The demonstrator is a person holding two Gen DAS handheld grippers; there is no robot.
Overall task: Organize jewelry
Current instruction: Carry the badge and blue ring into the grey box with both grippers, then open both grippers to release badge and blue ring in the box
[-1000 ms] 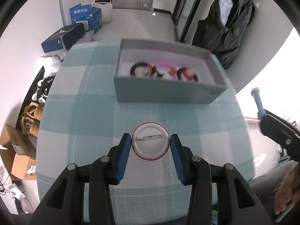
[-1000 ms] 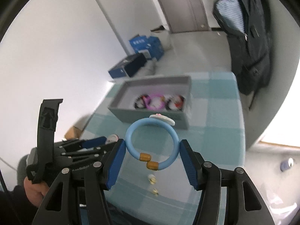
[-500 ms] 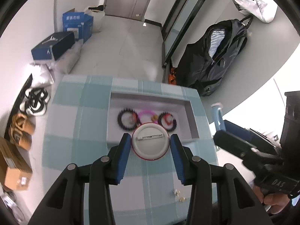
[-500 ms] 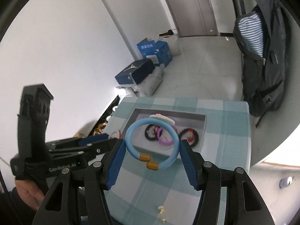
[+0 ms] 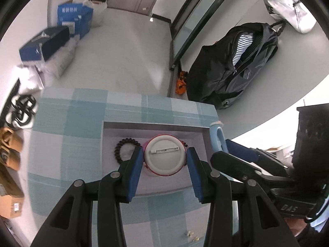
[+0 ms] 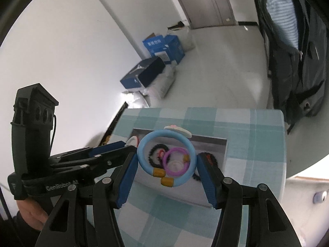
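Observation:
My left gripper (image 5: pixel 165 160) is shut on a round white pin badge (image 5: pixel 164 156) with a red rim, pin side up, held above the grey box (image 5: pixel 154 126). My right gripper (image 6: pixel 166 165) is shut on a light-blue bracelet (image 6: pixel 144 144) with gold clasps and a white charm, also held over the box (image 6: pixel 224 144). In the box lie a black bead bracelet (image 5: pixel 121 147), a pink ring bracelet (image 6: pixel 174 154) and another dark bracelet (image 6: pixel 211 157). The blue bracelet also shows in the left wrist view (image 5: pixel 218 140), at the box's right end.
The box sits on a table with a teal checked cloth (image 5: pixel 72 111). Small pale bits (image 5: pixel 191 234) lie on the cloth near the front edge. On the floor are blue cartons (image 5: pixel 70 16), a dark shoebox (image 5: pixel 45 41) and a black backpack (image 5: pixel 232 68).
Both grippers have lifted and moved forward over the box, each still holding its item. The badge left the cloth and now hangs above the bracelets.

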